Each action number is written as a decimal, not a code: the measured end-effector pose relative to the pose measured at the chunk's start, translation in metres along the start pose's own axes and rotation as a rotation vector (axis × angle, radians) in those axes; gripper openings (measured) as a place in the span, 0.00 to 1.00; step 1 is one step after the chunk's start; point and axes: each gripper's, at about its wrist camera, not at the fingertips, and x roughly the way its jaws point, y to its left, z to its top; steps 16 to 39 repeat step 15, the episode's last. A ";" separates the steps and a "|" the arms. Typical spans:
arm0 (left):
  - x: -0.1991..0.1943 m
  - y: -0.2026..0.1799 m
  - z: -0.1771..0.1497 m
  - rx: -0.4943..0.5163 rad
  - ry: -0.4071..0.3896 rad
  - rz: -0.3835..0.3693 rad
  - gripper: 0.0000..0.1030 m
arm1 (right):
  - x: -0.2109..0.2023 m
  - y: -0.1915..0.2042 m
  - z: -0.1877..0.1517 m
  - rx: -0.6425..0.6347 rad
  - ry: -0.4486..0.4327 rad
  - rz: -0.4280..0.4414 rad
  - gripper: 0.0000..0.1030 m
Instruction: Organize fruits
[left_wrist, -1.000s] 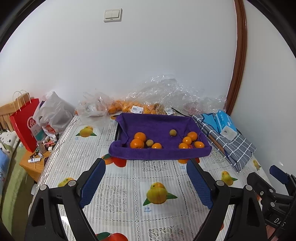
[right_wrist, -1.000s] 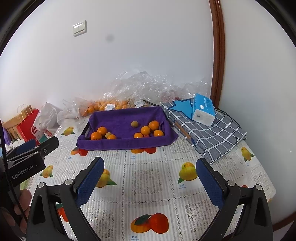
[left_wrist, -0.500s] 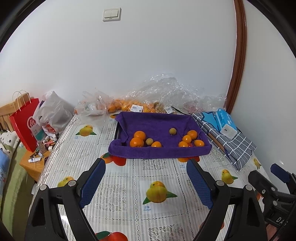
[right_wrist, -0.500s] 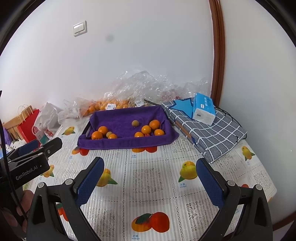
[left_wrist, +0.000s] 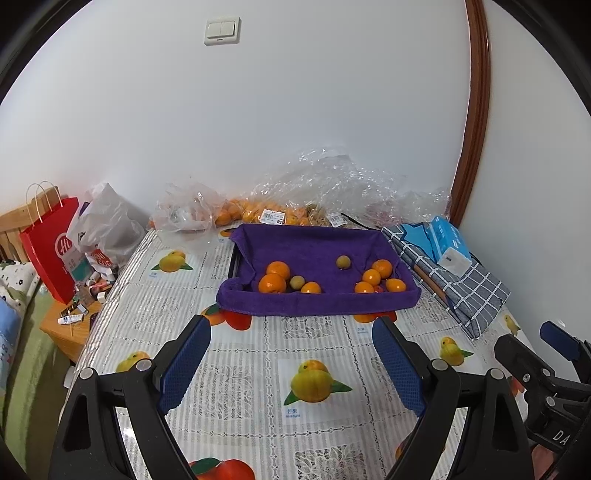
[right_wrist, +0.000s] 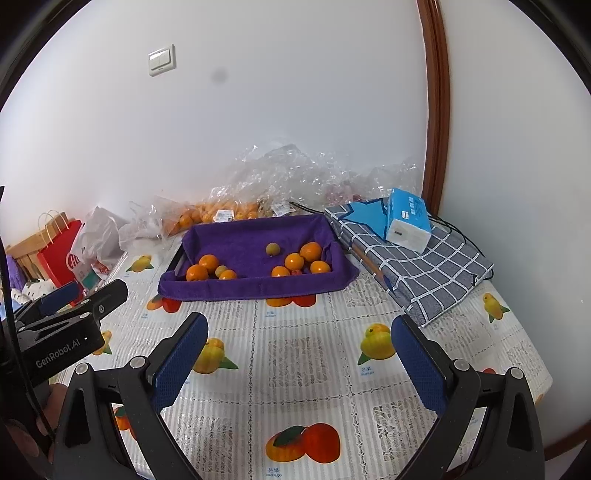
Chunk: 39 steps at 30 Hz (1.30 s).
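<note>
Table (left_wrist: 258, 339), fruit-print cover, under both my grippers; printed captions too small for me to read.
Purple-lined tray (left_wrist: 317, 302), ahead of the left gripper (left_wrist: 291, 358): I judge the towel keeps fruit from rolling.
Red paper bag (left_wrist: 51, 247), far left, marked "Hi".
Left gripper: jaws wide, empty. Right gripper (right_wrist: 299, 354): same.
Left gripper's body in the right view reads "GenRobot.AI".
Oranges (left_wrist: 272, 283), loose in the tray, well beyond my fingertips.
</note>
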 end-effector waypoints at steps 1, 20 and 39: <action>-0.001 0.000 0.000 -0.002 -0.002 -0.002 0.86 | -0.001 0.001 0.000 -0.001 -0.002 0.002 0.96; -0.003 0.002 0.003 -0.009 -0.001 0.004 0.86 | -0.003 0.001 0.001 -0.007 0.000 -0.002 0.96; -0.003 0.002 0.003 -0.009 -0.001 0.004 0.86 | -0.003 0.001 0.001 -0.007 0.000 -0.002 0.96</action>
